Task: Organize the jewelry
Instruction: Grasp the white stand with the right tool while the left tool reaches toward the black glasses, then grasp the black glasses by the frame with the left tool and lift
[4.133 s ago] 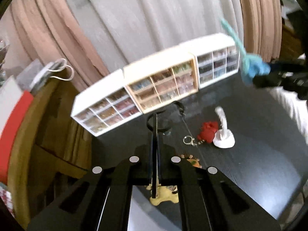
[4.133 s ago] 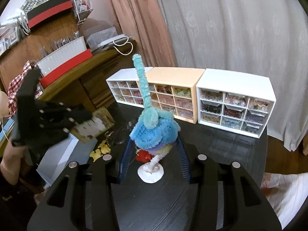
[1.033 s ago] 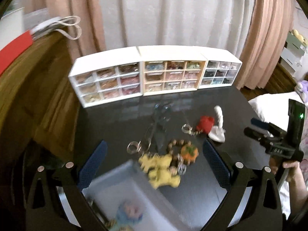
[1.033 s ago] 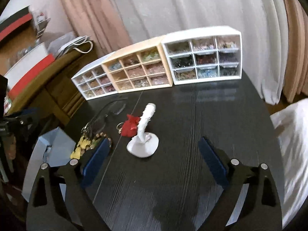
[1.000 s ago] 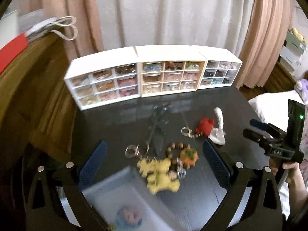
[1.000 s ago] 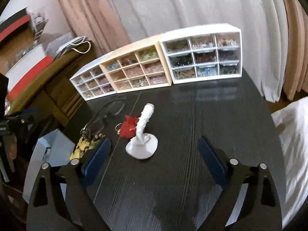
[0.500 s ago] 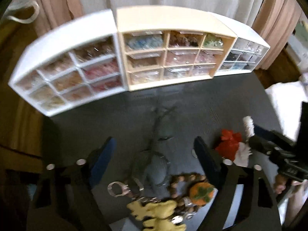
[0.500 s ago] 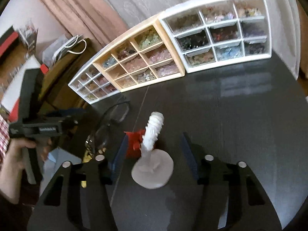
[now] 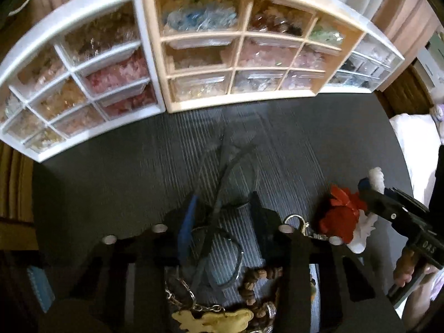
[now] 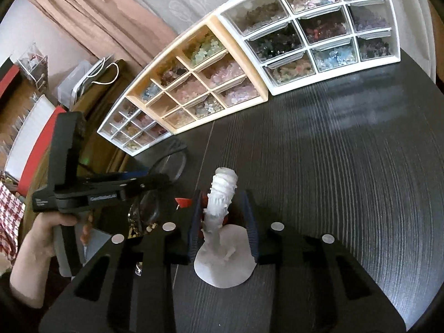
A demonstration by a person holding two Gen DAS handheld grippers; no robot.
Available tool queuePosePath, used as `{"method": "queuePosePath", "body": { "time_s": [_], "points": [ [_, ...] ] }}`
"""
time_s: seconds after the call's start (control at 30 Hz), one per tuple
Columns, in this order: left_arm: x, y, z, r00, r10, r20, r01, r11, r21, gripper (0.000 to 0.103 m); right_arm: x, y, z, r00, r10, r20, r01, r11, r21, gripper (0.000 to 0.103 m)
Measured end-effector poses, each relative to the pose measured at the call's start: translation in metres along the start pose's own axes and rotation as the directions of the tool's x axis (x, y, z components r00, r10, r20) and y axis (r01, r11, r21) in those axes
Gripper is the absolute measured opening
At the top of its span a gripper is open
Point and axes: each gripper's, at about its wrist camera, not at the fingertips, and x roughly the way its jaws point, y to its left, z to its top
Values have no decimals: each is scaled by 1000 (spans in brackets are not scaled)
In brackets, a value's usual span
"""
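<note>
Over the dark wood-grain surface (image 10: 347,166), both grippers are down low among the trinkets. The left gripper (image 9: 223,216) has its fingers (image 9: 187,219) apart on either side of a pair of black-framed eyeglasses (image 9: 222,238) lying flat on the surface; the folded temples cross between the blue-padded finger and the dark one, and neither pad looks to be pressing on the frame. Just below the glasses lie a brown beaded bracelet (image 9: 255,283), a yellow charm (image 9: 213,319) on a keyring chain (image 9: 183,297), and to the right a red charm (image 9: 340,216) with a silver clasp (image 9: 298,223).

The right gripper (image 10: 222,216) straddles a white stand (image 10: 222,247), a twisted upright post on a round flat base. Its fingers (image 10: 249,222) are apart, one on each side of the post, close to it; whether they touch it I cannot tell. The red charm peeks out just behind the post, at the left finger.

Along the far edge of the surface stand three small drawer cabinets side by side, touching: a white one (image 9: 69,63) on the left, a cream one (image 9: 238,52) in the middle, another white one (image 10: 313,27) on the right, every clear drawer filled with beads. Curtains (image 10: 111,14) hang behind them.
</note>
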Motion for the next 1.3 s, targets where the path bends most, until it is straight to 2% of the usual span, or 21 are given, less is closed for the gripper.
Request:
{"method": "queuePosePath", "body": {
  "time_s": [0.03,0.13,0.17,0.2,0.47,0.77,0.97,1.17,1.3],
  "points": [
    [-1,1,1,1000,-9,3,9,1000,-11,35,0,1,0,1000,5,-1,-5,1000,-1,20],
    [-8,3,1,999,-11,31,12,1000,-10,19,0,3,0,1000,1,2,-1,1000,-15,18],
    [-9,3,2,1000,-9,30,9,1000,-9,7,0,4,0,1000,8,3,-8,1000,-11,17],
    [-9,3,2,1000,-2,30,2,1000,-11,6,1,4,0,1000,7,5,-7,1000,-10,17],
    [-21,4,-2,998,6,62,-5,1000,-13,5,-12,9,-1,999,-9,33,9,1000,-20,17],
    [-56,-1,-8,993,16,116,-16,1000,-4,5,-38,29,2,997,-19,72,24,997,-70,17],
    [-102,-10,-27,970,41,239,-46,999,18,5,-56,55,4,995,0,103,12,993,-115,17],
    [-146,-17,-53,939,127,321,-150,988,48,5,-65,87,1,994,31,108,-12,985,-170,17],
    [-178,-13,-83,913,168,371,-189,982,20,5,-66,109,-5,993,54,102,-33,979,-202,17]
  ]
}}
